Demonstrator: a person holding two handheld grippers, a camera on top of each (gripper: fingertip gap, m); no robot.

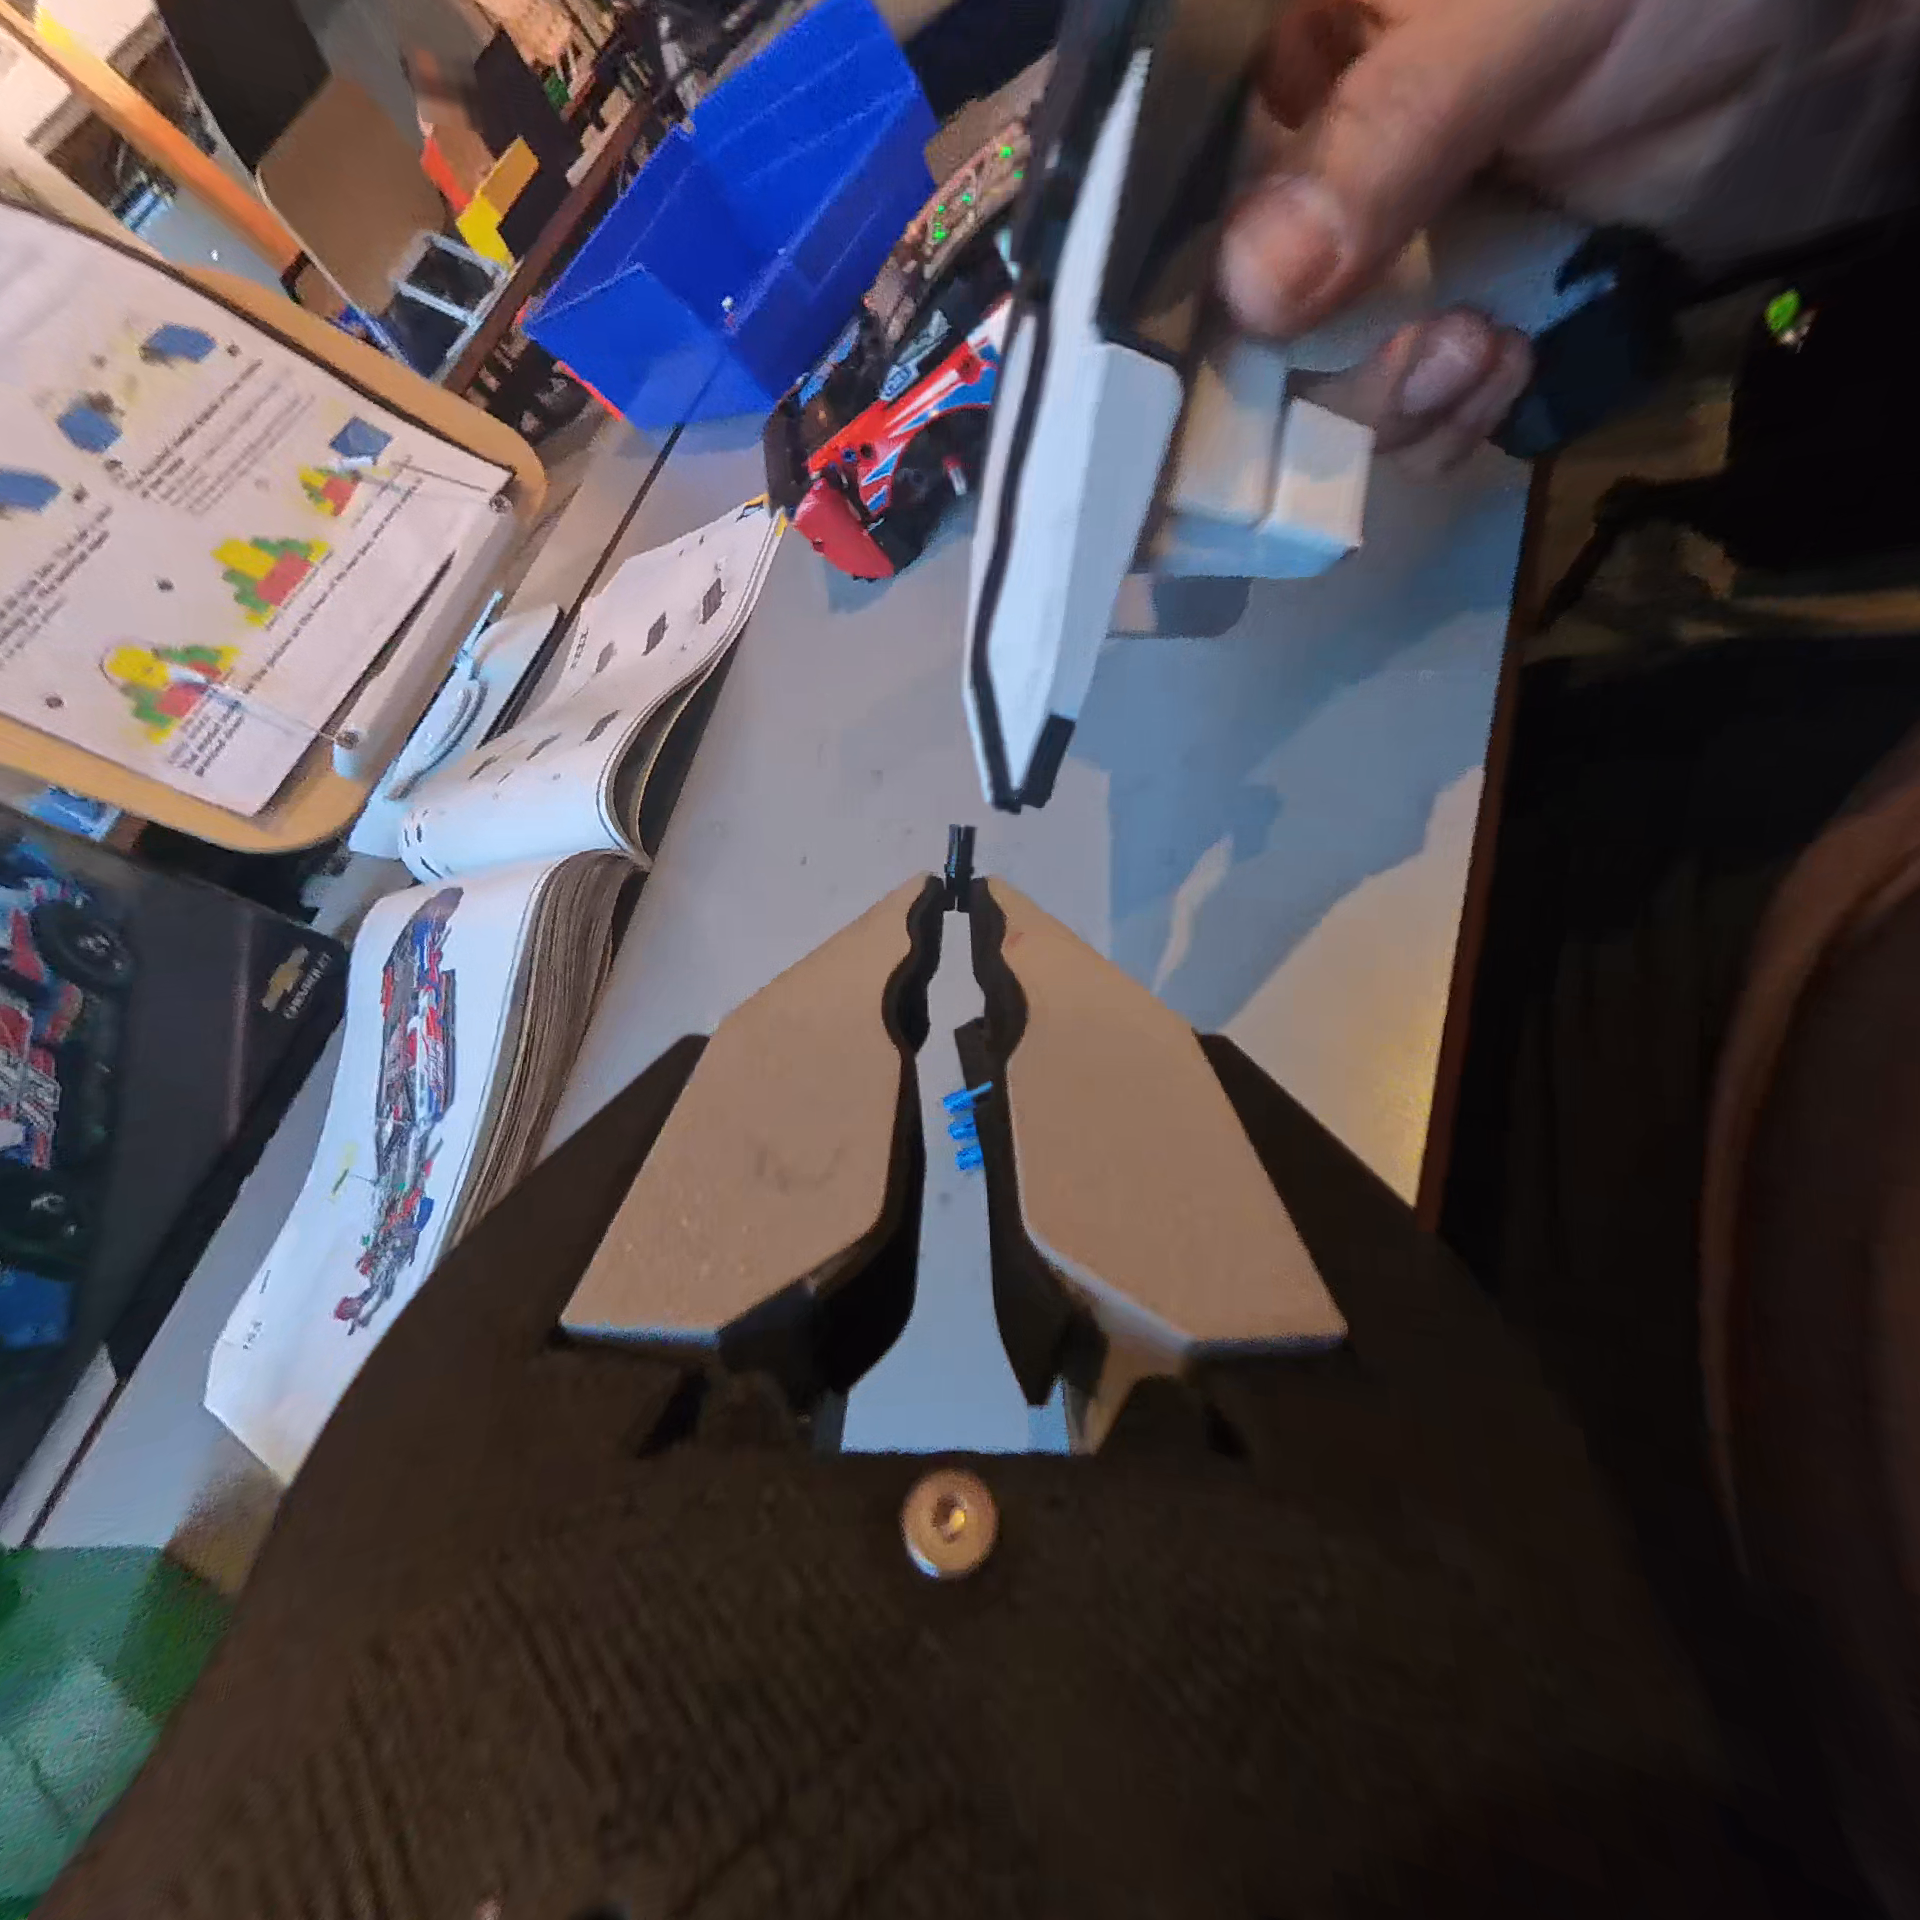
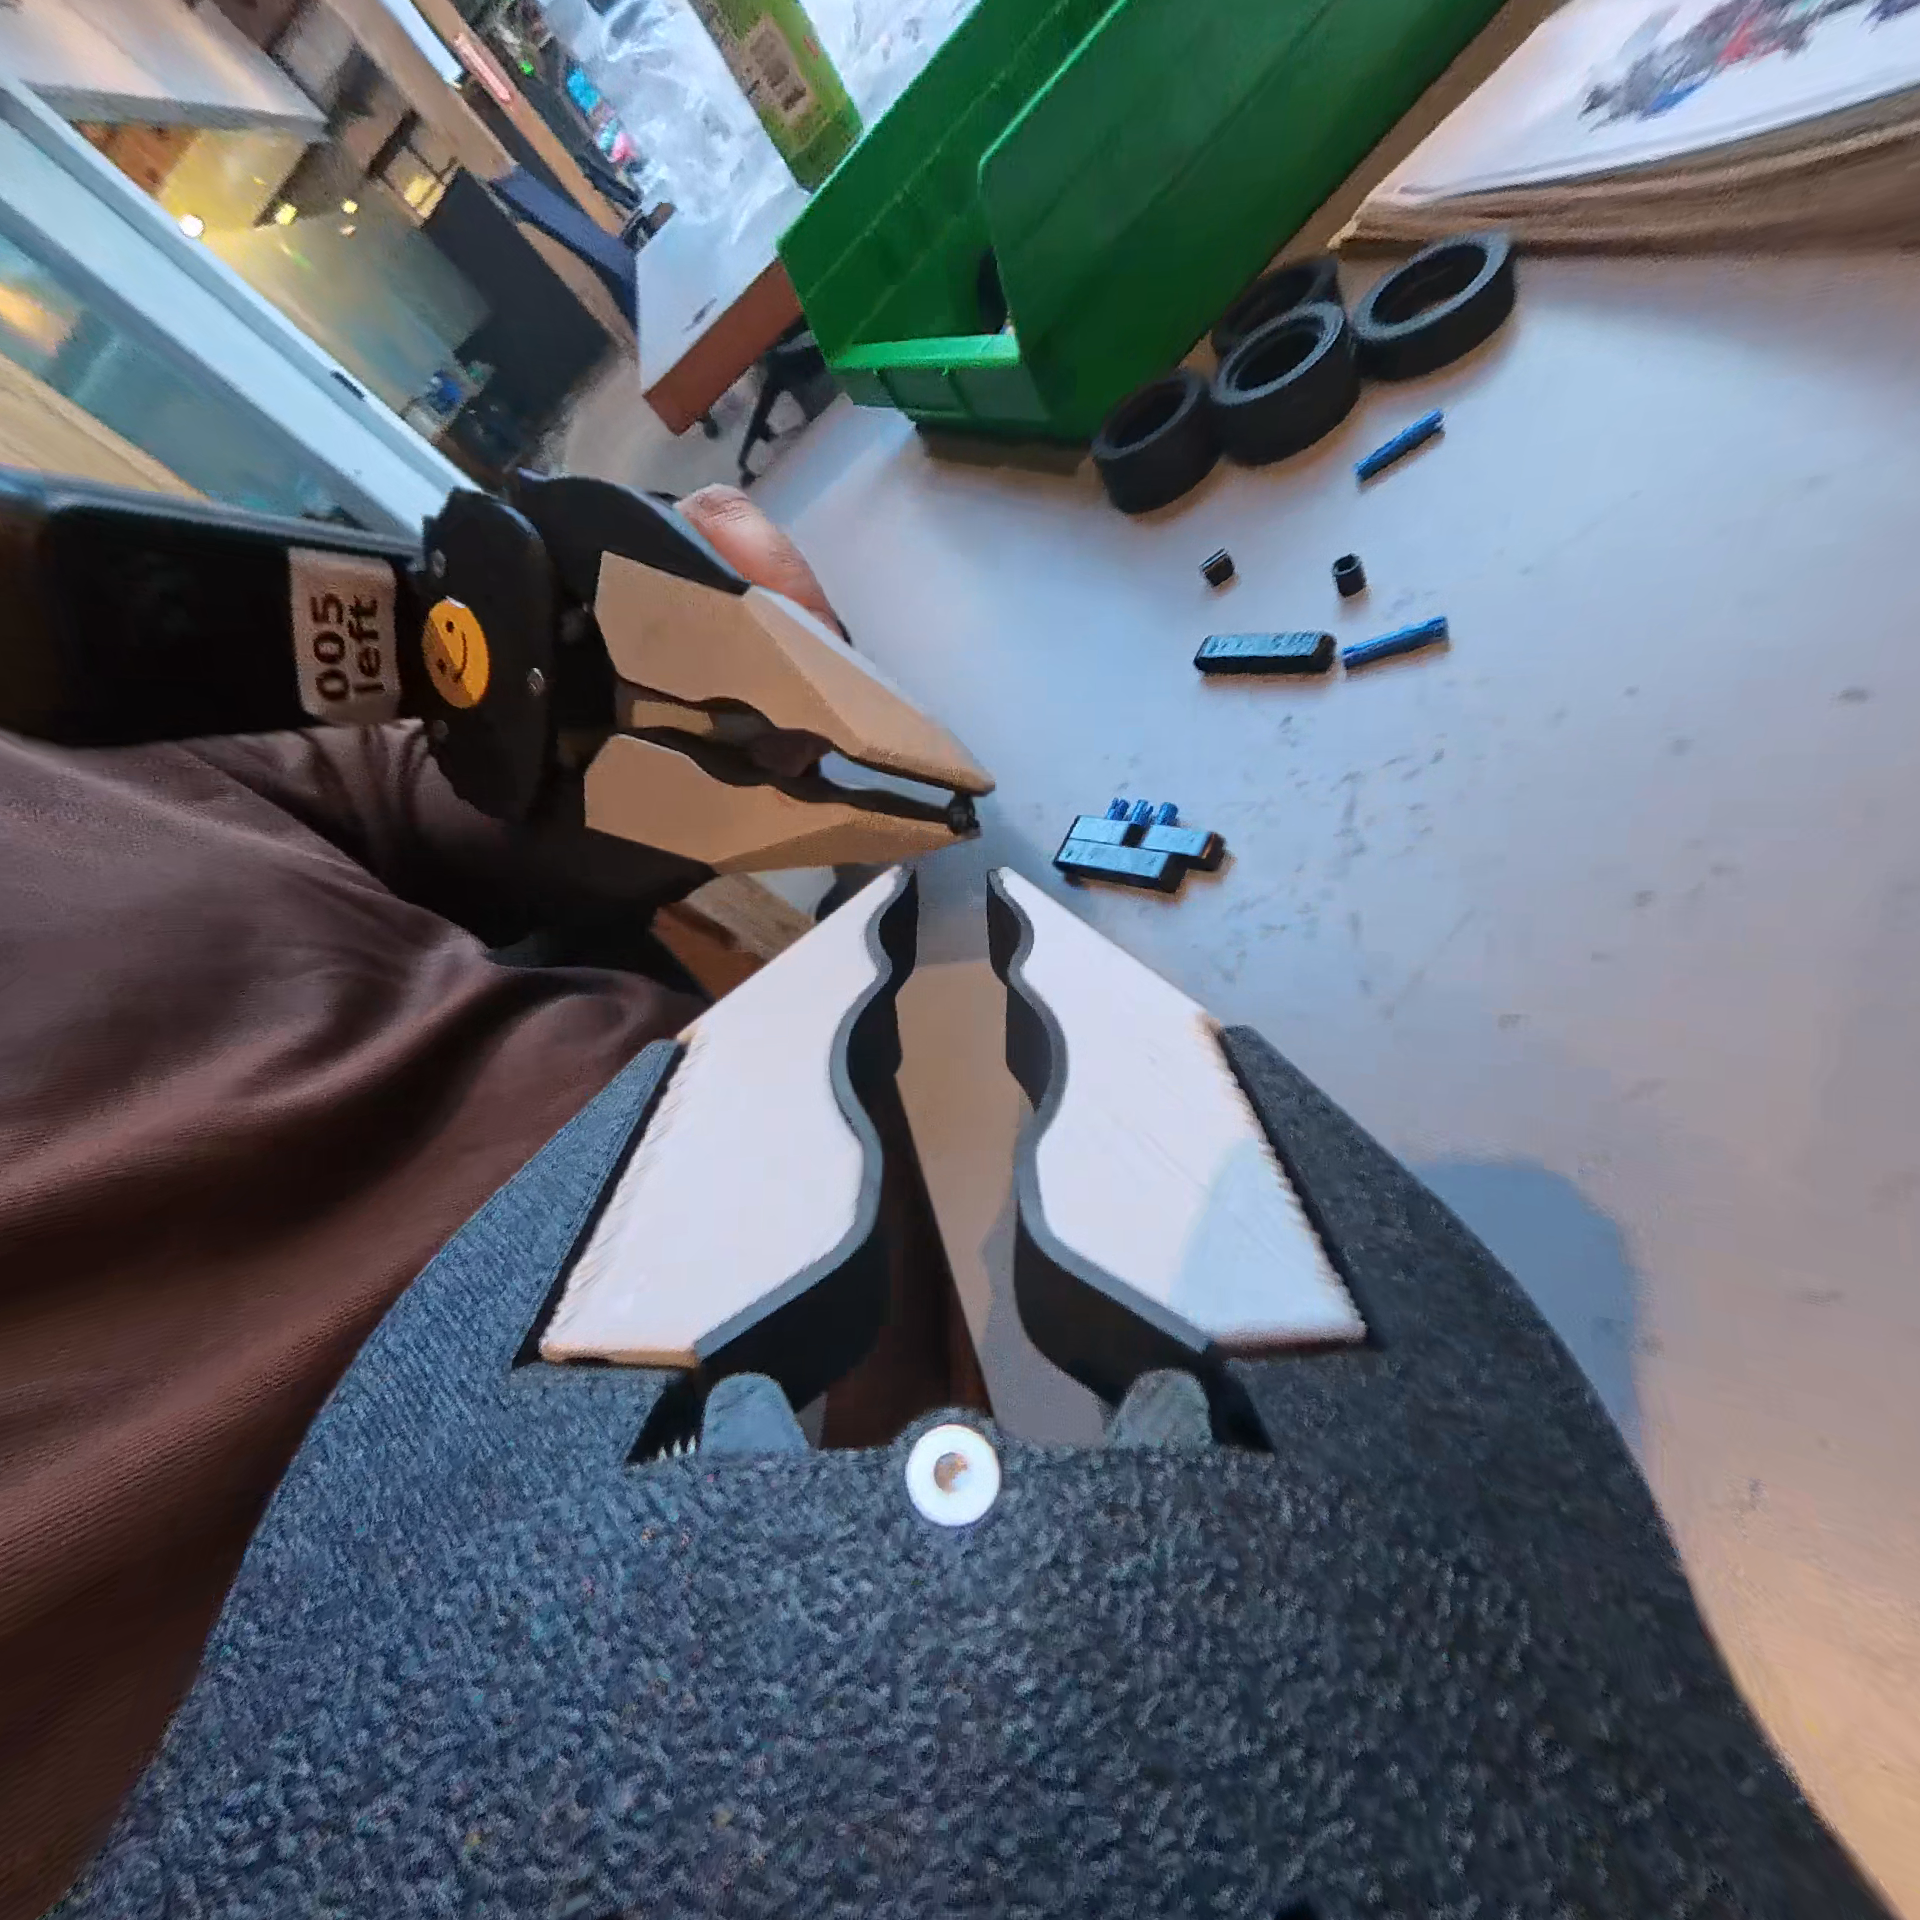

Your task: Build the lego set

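The left gripper (image 1: 958, 883) is clenched on a tiny black pin (image 1: 958, 850) held above the table (image 2: 1558, 935), while the right gripper (image 2: 951, 883) hovers right beside it with its fingers parted and empty. On the table just beyond lies a small black beam assembly (image 2: 1138, 847) (blue pegs poking out), with four black tires (image 2: 1288, 384) farther off by a green bin (image 2: 1091, 208).

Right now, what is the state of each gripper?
Left gripper: closed on a small black piece.
Right gripper: open, holding nothing.
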